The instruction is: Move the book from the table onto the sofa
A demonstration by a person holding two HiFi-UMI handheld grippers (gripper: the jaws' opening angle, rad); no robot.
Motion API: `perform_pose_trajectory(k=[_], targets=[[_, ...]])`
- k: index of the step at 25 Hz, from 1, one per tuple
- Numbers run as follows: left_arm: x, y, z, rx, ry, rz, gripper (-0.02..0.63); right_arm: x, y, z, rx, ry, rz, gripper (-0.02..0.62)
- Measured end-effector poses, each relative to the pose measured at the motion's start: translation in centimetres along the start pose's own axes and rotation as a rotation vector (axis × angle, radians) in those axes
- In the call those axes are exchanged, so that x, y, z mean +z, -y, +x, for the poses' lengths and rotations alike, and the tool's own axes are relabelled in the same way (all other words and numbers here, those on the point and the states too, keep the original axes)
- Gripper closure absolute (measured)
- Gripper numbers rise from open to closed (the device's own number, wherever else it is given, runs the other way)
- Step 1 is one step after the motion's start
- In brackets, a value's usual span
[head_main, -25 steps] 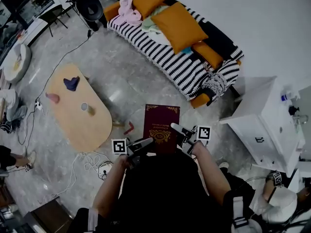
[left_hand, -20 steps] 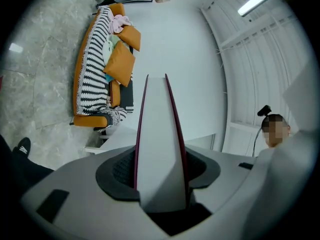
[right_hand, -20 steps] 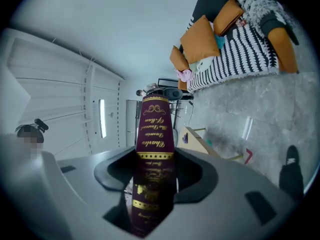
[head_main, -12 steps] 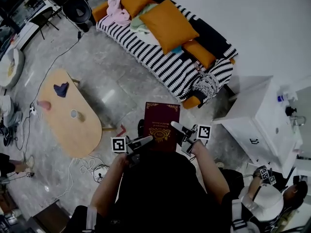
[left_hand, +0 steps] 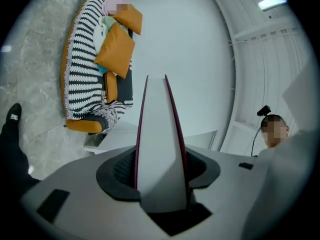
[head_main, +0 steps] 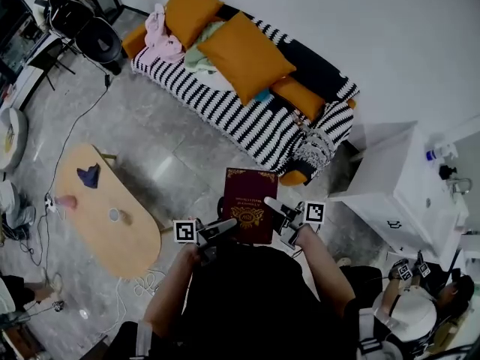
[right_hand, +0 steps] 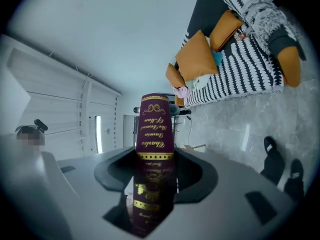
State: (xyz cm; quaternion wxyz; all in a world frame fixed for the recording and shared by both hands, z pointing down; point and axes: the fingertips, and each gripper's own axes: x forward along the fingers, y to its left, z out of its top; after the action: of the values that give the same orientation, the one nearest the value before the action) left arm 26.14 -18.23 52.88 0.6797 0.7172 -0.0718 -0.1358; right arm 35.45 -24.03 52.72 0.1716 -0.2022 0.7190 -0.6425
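Observation:
A maroon book (head_main: pixel 250 205) with gold ornament is held flat in front of the person, above the grey floor. My left gripper (head_main: pixel 217 229) is shut on its near left edge and my right gripper (head_main: pixel 279 214) on its near right edge. In the left gripper view the white page edge of the book (left_hand: pixel 160 139) fills the jaws of the left gripper (left_hand: pixel 160 170). The right gripper (right_hand: pixel 155 176) clamps the gold-lettered spine of the book (right_hand: pixel 154 134). The black-and-white striped sofa (head_main: pixel 240 118) with orange cushions lies ahead, and the sofa (left_hand: pixel 82 79) also shows past the book.
An oval wooden table (head_main: pixel 97 223) with a blue cloth and a cup stands at the left. A white cabinet (head_main: pixel 397 186) is at the right, beside the sofa's end. Clothes (head_main: pixel 159 36) lie on the sofa's far part. Another person (head_main: pixel 409 317) sits at the lower right.
The sofa and the table have slid down and left in the head view as the person walks towards the sofa. Both grippers keep the same hold on the book.

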Motion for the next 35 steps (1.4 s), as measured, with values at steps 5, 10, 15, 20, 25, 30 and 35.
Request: perform_pose_trajectory(k=[5, 10, 15, 20, 25, 30, 35], targets=[[6.7, 0.4, 0.2, -0.020, -0.022, 0.003, 0.380, 4.6, -1.1, 4.7, 0.012, 0.002, -0.023, 0.373], [12.8, 2.1, -0.3, -0.092, -0.031, 0.044, 0.380, 8.1, -4.4, 9.8, 0.090, -0.007, -0.181, 0.367], [17.6, 2.7, -0.7, -0.113, 0.003, 0.033, 0.380, 9.7, -4.9, 12.5, 0.081, -0.019, -0.212, 0.342], [21.8, 2.1, -0.7, -0.112, 0.073, 0.041, 0.380, 10.7, -4.0, 13.3, 0.092, -0.025, -0.186, 0.336], [25.8, 1.2, 0.3, -0.067, 0.098, 0.090, 0.380, 11.7, -2.5, 14.8, 0.085, -0.086, -0.149, 0.336], [29.2, 0.1, 2.5, -0.038, 0.096, 0.087, 0.380, 15.0, -0.4, 17.1, 0.084, -0.113, -0.122, 0.346], [34.3, -1.2, 5.4, -0.006, 0.161, 0.075, 0.380, 21.3, 1.3, 19.1, 0.104, -0.090, -0.045, 0.370]])
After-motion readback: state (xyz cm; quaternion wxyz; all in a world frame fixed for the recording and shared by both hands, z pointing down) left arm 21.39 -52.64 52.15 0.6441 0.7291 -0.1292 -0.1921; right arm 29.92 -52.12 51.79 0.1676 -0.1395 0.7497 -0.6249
